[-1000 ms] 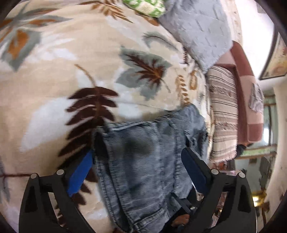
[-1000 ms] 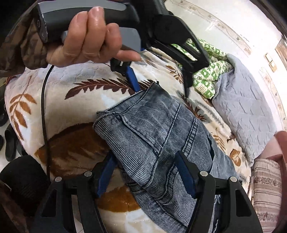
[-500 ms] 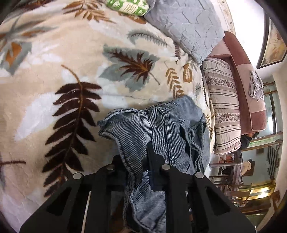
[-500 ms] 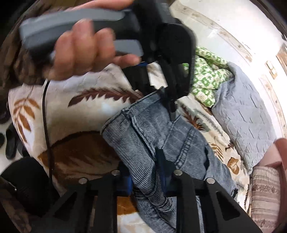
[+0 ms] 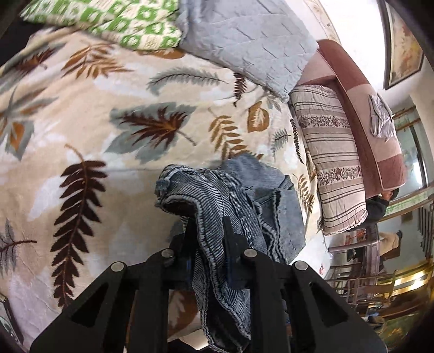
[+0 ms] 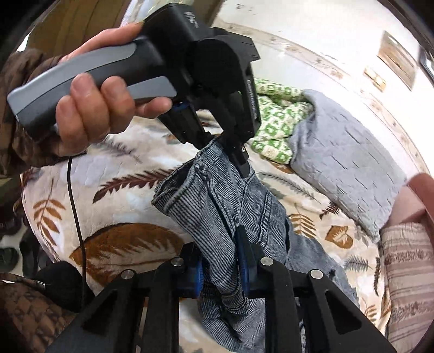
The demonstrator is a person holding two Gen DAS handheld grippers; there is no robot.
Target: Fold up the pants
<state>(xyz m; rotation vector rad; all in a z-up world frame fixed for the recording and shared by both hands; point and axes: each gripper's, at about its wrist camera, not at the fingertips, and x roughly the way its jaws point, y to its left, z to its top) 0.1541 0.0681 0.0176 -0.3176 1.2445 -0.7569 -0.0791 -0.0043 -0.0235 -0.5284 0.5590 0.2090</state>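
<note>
Progress is judged early: the pants (image 5: 230, 195) are gripped at one end and raised off the bed (image 5: 81, 141), but no completed fold is visible and the garment is bunched rather than squared. The left tool (image 5: 207, 244) has its jaws drawn narrow with a thick bunch of hem or waist edge pinched between them; the right tool (image 6: 221, 260) is likewise narrow, its blue pads (image 6: 241, 260) pressing a gather of the same cloth. In the right wrist view a hand (image 6: 92, 108) grips the grey handle of the left tool, whose black fingers bite the upper edge of the fabric. The far end of the garment lies on the bed, trailing toward a striped cushion (image 5: 333, 160). Remaining work, by judgement: carry the held end over, lay it flat, align edges, smooth. Materials: faded blue-grey denim with fine ribbed weave, heavy stitched seams, limp and prone to sagging. The bed cover is plush, cream with brown and grey leaf print; a grey quilted pillow (image 5: 252, 40) and green-patterned cloth (image 5: 108, 21) lie beyond.
</note>
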